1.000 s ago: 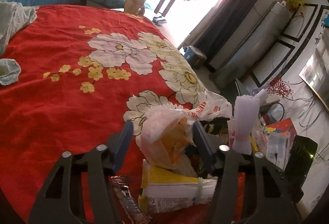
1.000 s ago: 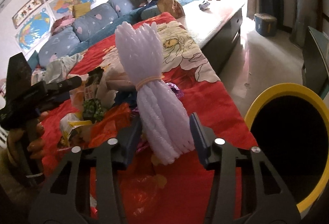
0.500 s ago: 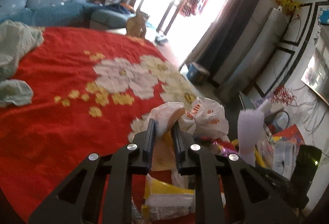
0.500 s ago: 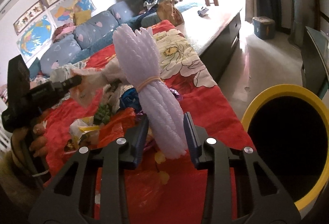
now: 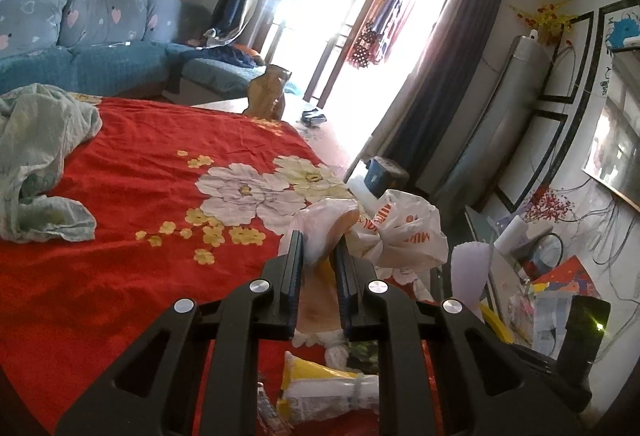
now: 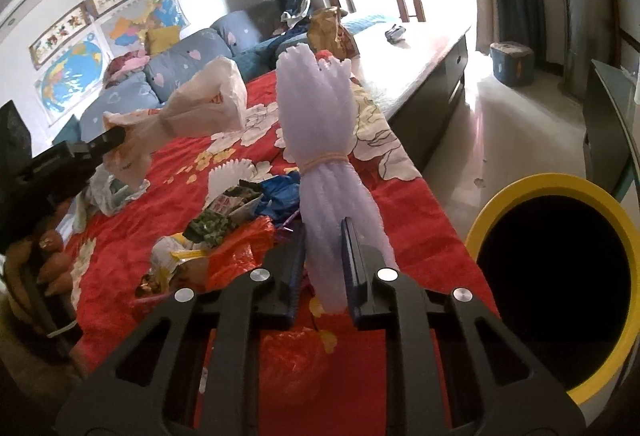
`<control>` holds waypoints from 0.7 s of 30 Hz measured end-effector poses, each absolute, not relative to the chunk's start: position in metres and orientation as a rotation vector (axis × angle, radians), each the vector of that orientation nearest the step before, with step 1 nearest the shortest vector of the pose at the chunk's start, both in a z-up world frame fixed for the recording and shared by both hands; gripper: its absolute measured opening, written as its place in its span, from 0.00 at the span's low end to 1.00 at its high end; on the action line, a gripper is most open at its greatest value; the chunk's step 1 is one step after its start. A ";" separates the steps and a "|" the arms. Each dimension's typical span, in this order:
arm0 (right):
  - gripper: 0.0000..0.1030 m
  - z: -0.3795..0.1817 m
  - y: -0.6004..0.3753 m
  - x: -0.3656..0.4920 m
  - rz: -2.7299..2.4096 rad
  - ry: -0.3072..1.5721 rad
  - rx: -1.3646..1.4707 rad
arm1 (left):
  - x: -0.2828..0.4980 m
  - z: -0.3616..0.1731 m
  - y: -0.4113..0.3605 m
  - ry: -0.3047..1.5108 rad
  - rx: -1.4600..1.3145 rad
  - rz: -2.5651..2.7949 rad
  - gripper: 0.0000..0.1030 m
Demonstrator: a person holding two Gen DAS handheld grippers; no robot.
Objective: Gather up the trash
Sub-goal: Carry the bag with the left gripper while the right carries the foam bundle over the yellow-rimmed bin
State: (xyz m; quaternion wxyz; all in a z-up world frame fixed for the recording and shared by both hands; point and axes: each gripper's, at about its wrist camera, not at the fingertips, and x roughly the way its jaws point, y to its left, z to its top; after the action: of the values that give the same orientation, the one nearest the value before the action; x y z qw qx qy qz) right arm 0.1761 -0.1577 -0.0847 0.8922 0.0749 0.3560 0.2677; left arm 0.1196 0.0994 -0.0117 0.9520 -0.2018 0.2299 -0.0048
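Our left gripper [image 5: 319, 250], jaws just closed on the plastic bag [image 5: 394, 232], lifts it off the bedspread [image 5: 132, 248], while our right gripper [image 6: 323, 248] has just clamped the foam bundle [image 6: 320, 139] beside the bin [image 6: 560, 187], so both pieces look ready to drop.

A red floral bedspread [image 5: 132, 276] covers the bed, with a crumpled pale green cloth [image 5: 36, 155] lying at its left edge. Behind stands a blue sofa [image 5: 80, 47], with maps [image 6: 80, 67] on the wall above it; dark curtains [image 5: 448, 75] flank the bright glass doors [image 5: 360, 15]
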 end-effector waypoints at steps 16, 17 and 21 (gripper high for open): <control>0.11 -0.062 -0.196 0.165 0.502 0.674 0.195 | 0.109 0.001 0.063 0.464 -0.363 -0.089 0.14; 0.11 -0.061 -0.199 0.164 0.496 0.672 0.198 | 0.109 0.001 0.060 0.467 -0.358 -0.094 0.14; 0.11 -0.059 -0.211 0.162 0.474 0.669 0.214 | 0.109 0.000 0.047 0.472 -0.339 -0.120 0.14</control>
State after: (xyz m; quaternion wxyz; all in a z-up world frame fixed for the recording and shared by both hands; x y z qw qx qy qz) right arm 0.1619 -0.2108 -0.0594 0.9115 0.1038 0.3248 0.2300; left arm 0.1094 0.0469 0.0005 0.9563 -0.1671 0.2325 -0.0590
